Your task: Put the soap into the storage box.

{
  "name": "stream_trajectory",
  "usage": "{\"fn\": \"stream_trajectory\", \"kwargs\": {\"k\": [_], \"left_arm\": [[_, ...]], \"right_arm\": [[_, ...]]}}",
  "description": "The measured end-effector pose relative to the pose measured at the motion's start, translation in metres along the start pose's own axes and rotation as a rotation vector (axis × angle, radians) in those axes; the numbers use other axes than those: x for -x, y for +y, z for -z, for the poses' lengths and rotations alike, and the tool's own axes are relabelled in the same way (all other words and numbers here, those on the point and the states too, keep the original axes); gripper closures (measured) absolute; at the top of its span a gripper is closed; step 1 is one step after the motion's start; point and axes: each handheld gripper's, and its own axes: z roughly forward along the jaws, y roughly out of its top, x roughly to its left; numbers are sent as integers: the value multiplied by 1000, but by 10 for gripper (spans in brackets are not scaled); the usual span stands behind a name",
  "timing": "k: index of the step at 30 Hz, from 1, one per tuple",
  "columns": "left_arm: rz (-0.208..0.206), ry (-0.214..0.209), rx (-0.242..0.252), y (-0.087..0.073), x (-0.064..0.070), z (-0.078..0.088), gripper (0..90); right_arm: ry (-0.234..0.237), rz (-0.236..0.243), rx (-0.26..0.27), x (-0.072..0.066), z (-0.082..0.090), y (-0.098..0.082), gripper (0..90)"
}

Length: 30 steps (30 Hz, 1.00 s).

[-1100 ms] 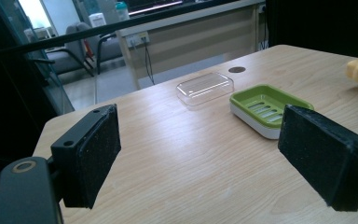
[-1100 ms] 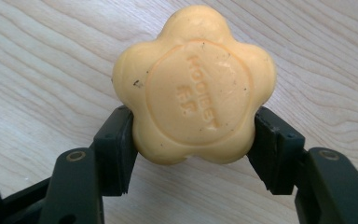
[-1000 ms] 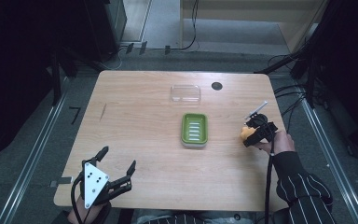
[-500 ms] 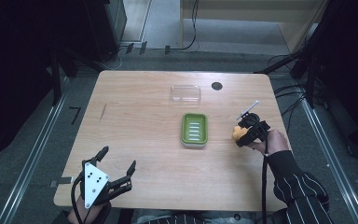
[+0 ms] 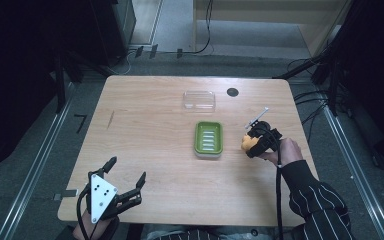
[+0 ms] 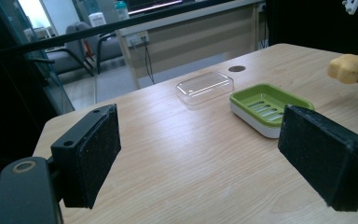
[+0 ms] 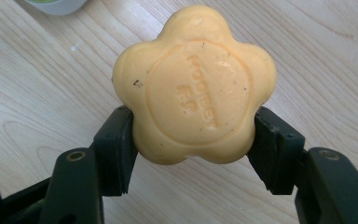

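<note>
Right gripper (image 7: 193, 135) clamps flower-shaped soap (image 7: 193, 84), stamped face toward camera; left gripper (image 6: 205, 154) open.

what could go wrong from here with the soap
1. The right gripper pinches only the lower lobes of the flower-shaped soap; most of the bar sticks out past the pads, so it might slip or twist out above the table.
2. The green dish is small and sits loose on the table; a soap set down off-centre could tip it or push it.
3. The clear lid lies just behind the dish and could get knocked.
</note>
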Motion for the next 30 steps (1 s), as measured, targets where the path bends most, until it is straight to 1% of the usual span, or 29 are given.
{"fn": "stream_trajectory", "kwargs": {"k": [8, 12, 15, 18, 19, 20, 21, 22, 24, 26, 27, 29, 30], "left_arm": [[-1, -1, 0, 0, 0, 0, 130], [-1, -1, 0, 0, 0, 0, 130], [-2, -2, 0, 0, 0, 0, 130], [0, 0, 0, 0, 0, 0, 130], [-2, -2, 0, 0, 0, 0, 130], [-2, -2, 0, 0, 0, 0, 130], [-2, -2, 0, 0, 0, 0, 130], [-3, -3, 0, 0, 0, 0, 130], [-1, -2, 0, 0, 0, 0, 130], [0, -1, 0, 0, 0, 0, 130], [1, 0, 0, 0, 0, 0, 130], [1, -1, 0, 0, 0, 0, 130], [1, -1, 0, 0, 0, 0, 130]], "right_arm": [[0, 20, 17, -7, 5, 9, 401], [1, 36, 18, -10, 5, 14, 401], [3, 38, 21, -12, 5, 18, 401], [4, 55, 24, -13, 5, 21, 401], [6, 48, 23, -14, 5, 23, 401], [1, 55, 25, -14, 5, 24, 401], [3, 51, 26, -15, 6, 25, 400], [2, 62, 27, -16, 6, 28, 401], [4, 61, 26, -17, 6, 29, 400], [6, 75, 31, -18, 6, 32, 401], [5, 70, 29, -19, 6, 33, 400], [5, 81, 32, -20, 7, 36, 401], [6, 76, 34, -21, 7, 38, 401]]}}
